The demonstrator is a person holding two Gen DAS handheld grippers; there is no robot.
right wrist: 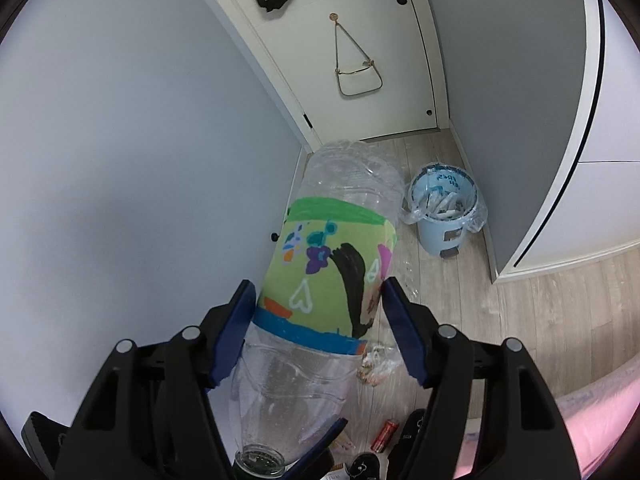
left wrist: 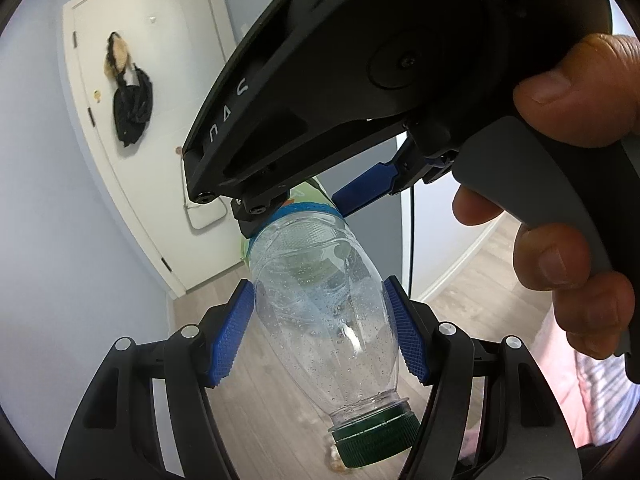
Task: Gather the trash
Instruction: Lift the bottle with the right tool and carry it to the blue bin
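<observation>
Bottle: a clear plastic bottle (left wrist: 320, 300) with a dark green cap (left wrist: 374, 442) and a painted paper label (right wrist: 320, 276) is being held in the air between both grippers, above the wood floor (right wrist: 520, 320); droplets are clinging to its inside wall.
Left gripper: the left gripper (left wrist: 320, 328) is gripping the bottle's clear lower-neck section, its jaws standing partly open with both blue pads (left wrist: 230, 336) pressing on the plastic; the cap end is pointing toward this camera.
Right gripper: the right gripper (right wrist: 320, 328) is straddling the labelled middle of the bottle; its jaws are standing partly open, the left pad is touching the label, and beside the right pad a narrow gap is showing, so a firm grip cannot be told.
Right hand: a person's hand (left wrist: 576, 184) is wrapping around the right gripper's handle, seen in the left wrist view.
Trash bin: a pale blue bin (right wrist: 446, 216) lined with a clear bag is standing on the floor by the grey wall, near the white door (right wrist: 360, 40); it is holding some trash.
Floor litter: a red can (right wrist: 385, 435) and a crumpled clear wrapper (right wrist: 376, 364) are lying on the floor below the bottle.
Door: a black bag (left wrist: 132, 112) is hanging on it.
</observation>
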